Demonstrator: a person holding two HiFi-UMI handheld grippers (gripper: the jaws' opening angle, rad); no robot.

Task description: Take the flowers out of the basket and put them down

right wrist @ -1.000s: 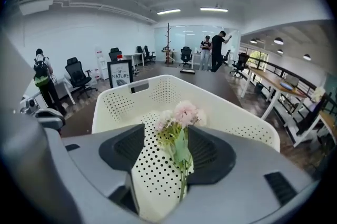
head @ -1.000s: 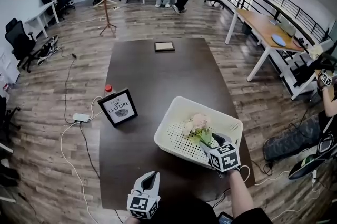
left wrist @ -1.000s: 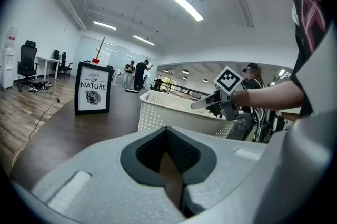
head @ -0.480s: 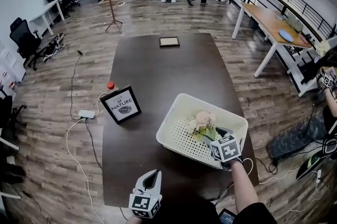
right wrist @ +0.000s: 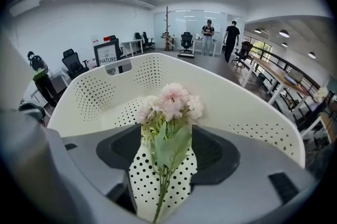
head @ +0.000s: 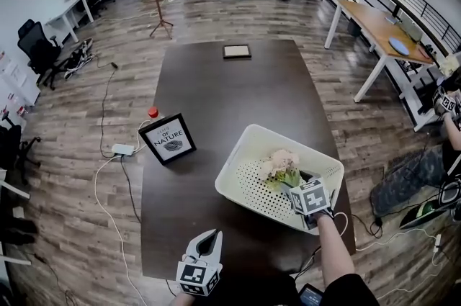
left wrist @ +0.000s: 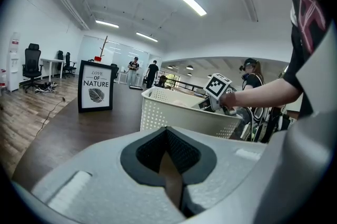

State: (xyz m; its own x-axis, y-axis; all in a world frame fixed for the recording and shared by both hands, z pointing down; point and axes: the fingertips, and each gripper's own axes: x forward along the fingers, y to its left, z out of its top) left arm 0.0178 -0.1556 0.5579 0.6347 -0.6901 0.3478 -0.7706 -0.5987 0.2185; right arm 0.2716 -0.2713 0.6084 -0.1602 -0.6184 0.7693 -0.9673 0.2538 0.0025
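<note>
**Flowers not yet out of the basket**

At the left, the left gripper (head: pixel 208 238) hovered over the near edge of the counter (head: pixel 230 96), jaws together and holding nothing. Farther in stood one framed sign (head: pixel 167 139), with one flat frame (head: pixel 236 51) at the far end.

To the right sat the one white basket (head: pixel 248 146). A single bunch of flowers (head: pixel 279 166) lay on its perforated floor, pink heads pointing away from the person.

The right gripper (right wrist: pixel 160 159) reached down into the basket. Its jaws had just been opening and stood well apart on either side of the green stem, their pads not pressing on it.

By this showing no part of the task was done. The grip, the lift out and the putting down all remained.

Counted: two grippers, one basket, one bunch.
</note>
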